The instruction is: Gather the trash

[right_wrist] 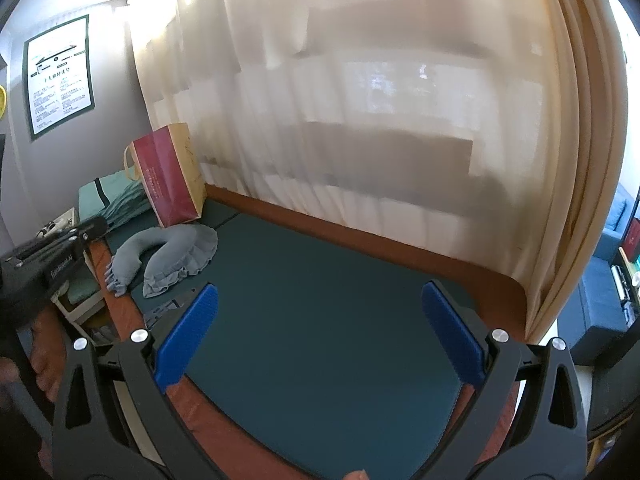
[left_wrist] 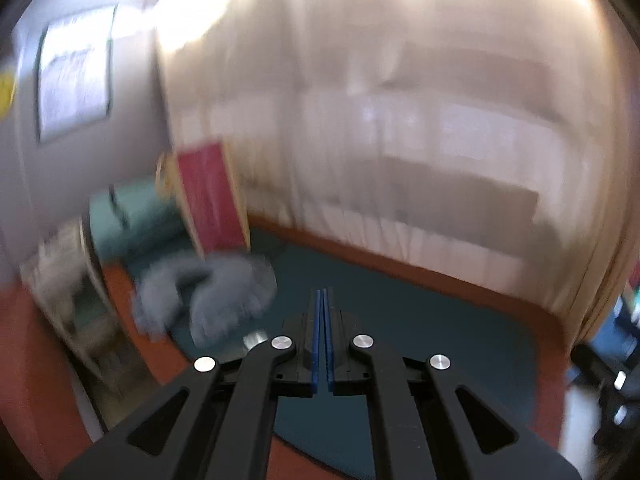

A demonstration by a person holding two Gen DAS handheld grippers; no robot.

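The right gripper (right_wrist: 318, 334) gapes empty over the dark teal mat (right_wrist: 320, 280); the left gripper (left_wrist: 323, 344) is pinched closed on nothing. No trash shows. The stiff, light maroon paper bag (right_wrist: 166, 176) beyond would take it, lifted by its handles.

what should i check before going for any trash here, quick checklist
1. Right gripper open and empty: ok.
2. Left gripper open for a pick: not ok, its jaws are shut with nothing between them.
3. Trash item spotted on the green mat: not ok, none visible.
4. Red paper bag upright in the corner by the curtain: ok.
5. Grey neck pillow lying on the mat, apart from both grippers: ok.
6. Left wrist view sharp enough to aim: not ok, blurred.
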